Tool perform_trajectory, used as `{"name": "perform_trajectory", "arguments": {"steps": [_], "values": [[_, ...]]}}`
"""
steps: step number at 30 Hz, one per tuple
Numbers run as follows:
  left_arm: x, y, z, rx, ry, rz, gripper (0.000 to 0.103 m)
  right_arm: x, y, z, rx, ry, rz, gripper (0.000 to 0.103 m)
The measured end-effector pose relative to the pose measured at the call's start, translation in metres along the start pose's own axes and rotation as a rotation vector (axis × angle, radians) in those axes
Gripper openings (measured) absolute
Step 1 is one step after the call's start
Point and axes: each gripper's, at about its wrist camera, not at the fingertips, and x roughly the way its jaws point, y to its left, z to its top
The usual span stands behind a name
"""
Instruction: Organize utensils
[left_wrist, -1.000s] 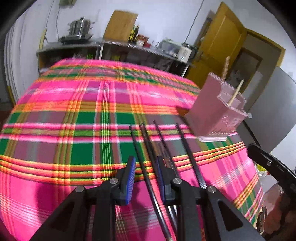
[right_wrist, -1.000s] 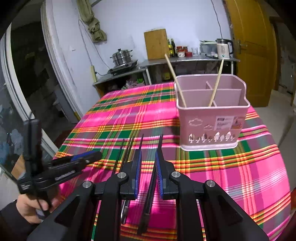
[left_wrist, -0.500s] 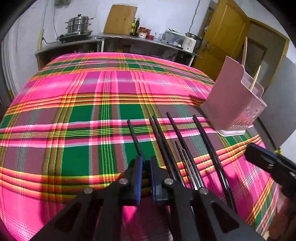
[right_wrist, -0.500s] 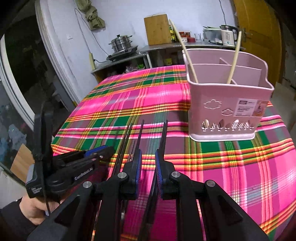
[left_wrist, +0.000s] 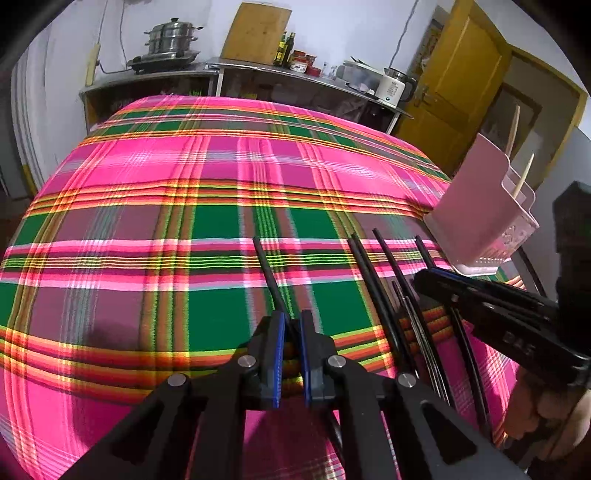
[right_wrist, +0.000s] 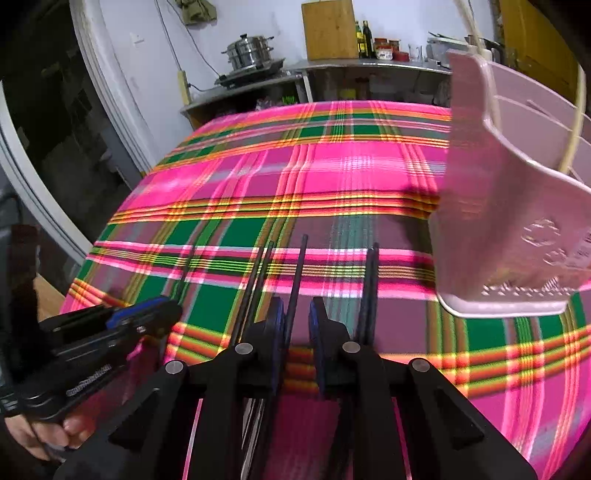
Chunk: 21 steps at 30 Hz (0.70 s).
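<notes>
- Left hand-held gripper (left_wrist: 291, 326) is clamped on one black chopstick (left_wrist: 267, 273), low over the plaid table (left_wrist: 147, 221).
- Right hand-held gripper (right_wrist: 297, 314) is partly open, a chopstick (right_wrist: 297, 280) between its pads, no grip.
- Other black chopsticks (left_wrist: 373, 280) lie beside; pink utensil holder (right_wrist: 498, 229) stands to the right.

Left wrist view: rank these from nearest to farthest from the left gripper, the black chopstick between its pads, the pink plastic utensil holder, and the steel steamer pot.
1. Black chopstick, clamped in the left gripper.
2. Pink plastic utensil holder, on the tablecloth's right edge.
3. Steel steamer pot, on the back counter, upper left.
</notes>
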Motion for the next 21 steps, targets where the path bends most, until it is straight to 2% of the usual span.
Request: {"name": "perform_trajectory", "arguments": {"steps": [5, 11, 17, 21], "values": [[0.004, 0.005, 0.003, -0.048, 0.009, -0.02, 0.008, 0.015, -0.001, 0.008, -0.001, 0.025, -0.01, 0.015], [0.01, 0.004, 0.011, -0.073, 0.012, 0.001, 0.008, 0.025, 0.002, 0.013, -0.021, 0.042, -0.024, 0.015], [0.018, -0.008, 0.017, -0.027, 0.004, 0.07, 0.008, 0.028, 0.006, 0.014, -0.04, 0.053, -0.062, 0.007], [0.021, -0.013, 0.021, 0.005, 0.01, 0.097, 0.007, 0.027, 0.005, 0.016, -0.032, 0.059, -0.058, 0.007]]}}
